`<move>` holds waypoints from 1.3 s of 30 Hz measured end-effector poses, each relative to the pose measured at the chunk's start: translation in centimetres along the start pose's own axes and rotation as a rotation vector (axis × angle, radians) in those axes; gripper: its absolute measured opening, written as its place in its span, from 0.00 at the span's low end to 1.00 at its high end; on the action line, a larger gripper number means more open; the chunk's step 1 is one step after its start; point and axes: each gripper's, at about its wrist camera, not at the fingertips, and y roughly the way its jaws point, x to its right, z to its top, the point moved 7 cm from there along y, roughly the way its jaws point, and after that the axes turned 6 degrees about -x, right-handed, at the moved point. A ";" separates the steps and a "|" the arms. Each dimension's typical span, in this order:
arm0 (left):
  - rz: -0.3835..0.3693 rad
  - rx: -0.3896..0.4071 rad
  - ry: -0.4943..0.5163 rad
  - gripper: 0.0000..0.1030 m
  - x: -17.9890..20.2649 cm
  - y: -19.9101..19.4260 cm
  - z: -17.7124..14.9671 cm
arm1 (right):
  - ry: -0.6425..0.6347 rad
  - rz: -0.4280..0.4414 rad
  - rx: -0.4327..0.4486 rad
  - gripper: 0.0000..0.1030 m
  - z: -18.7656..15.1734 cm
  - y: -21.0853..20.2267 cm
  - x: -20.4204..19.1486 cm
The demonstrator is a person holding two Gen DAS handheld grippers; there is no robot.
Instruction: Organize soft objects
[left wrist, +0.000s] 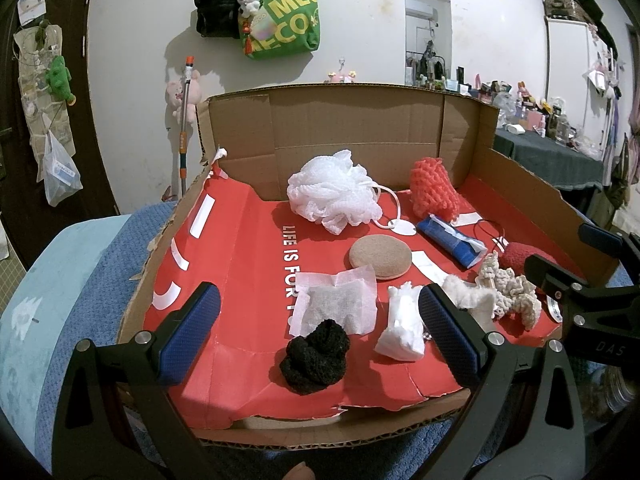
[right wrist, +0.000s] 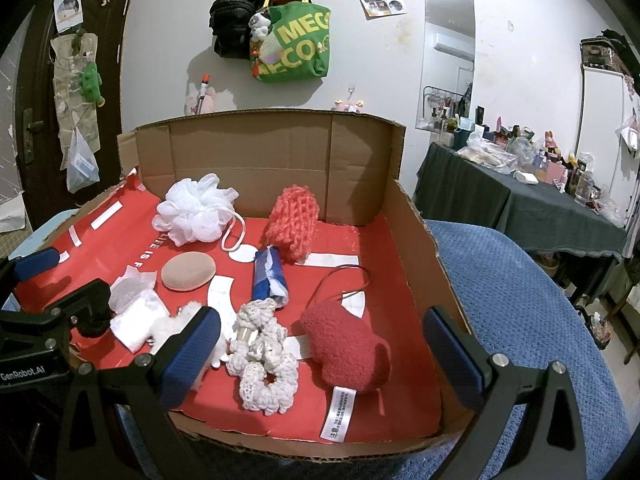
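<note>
1. Currently your left gripper (left wrist: pixel 320 332) hovers at the near edge of the cardboard tray (left wrist: pixel 540 196), jaws spread wide, nothing between them; the black knit piece (left wrist: pixel 314 356) and the folded white cloth (left wrist: pixel 402 330) lie in the gap below, so either could be its aim — cannot settle which
2. Your right gripper (right wrist: pixel 322 354) is likewise wide open and holds nothing; it frames the cream crochet piece (right wrist: pixel 262 360) and the red fuzzy pouch (right wrist: pixel 346 350)
3. Soft items all lie loose inside the tray: white mesh pouf (left wrist: pixel 334 192) and coral net sponge (left wrist: pixel 434 188) toward the back wall, tan round sponge (left wrist: pixel 380 256) mid-floor, gauze sheet (left wrist: pixel 338 304) just in front of it, blue-white roll (left wrist: pixel 454 240) to the right
4. Judgement: most of the items sit in the right half, with the left strip of floor bare. No clear grouping shows; this fits items awaiting sorting or already gathered into the tray
5. Surface: red printed liner (left wrist: pixel 236 264) over corrugated board, front edge torn; tray rests on a blue textured blanket (right wrist: pixel 520 300)
6. Room: white wall with a green tote bag (right wrist: pixel 296 46) hung on it, dark door at left, cluttered table (right wrist: pixel 540 200) at right
</note>
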 end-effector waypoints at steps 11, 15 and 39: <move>0.000 -0.001 0.001 0.98 0.0 0.0 0.0 | 0.000 0.000 0.000 1.00 0.0 0.0 0.0; 0.001 0.000 0.001 0.98 0.0 0.0 0.0 | 0.000 -0.001 0.000 1.00 0.0 0.0 -0.1; 0.001 0.000 0.001 0.98 0.0 0.0 0.0 | 0.003 0.004 -0.006 1.00 -0.2 0.0 0.2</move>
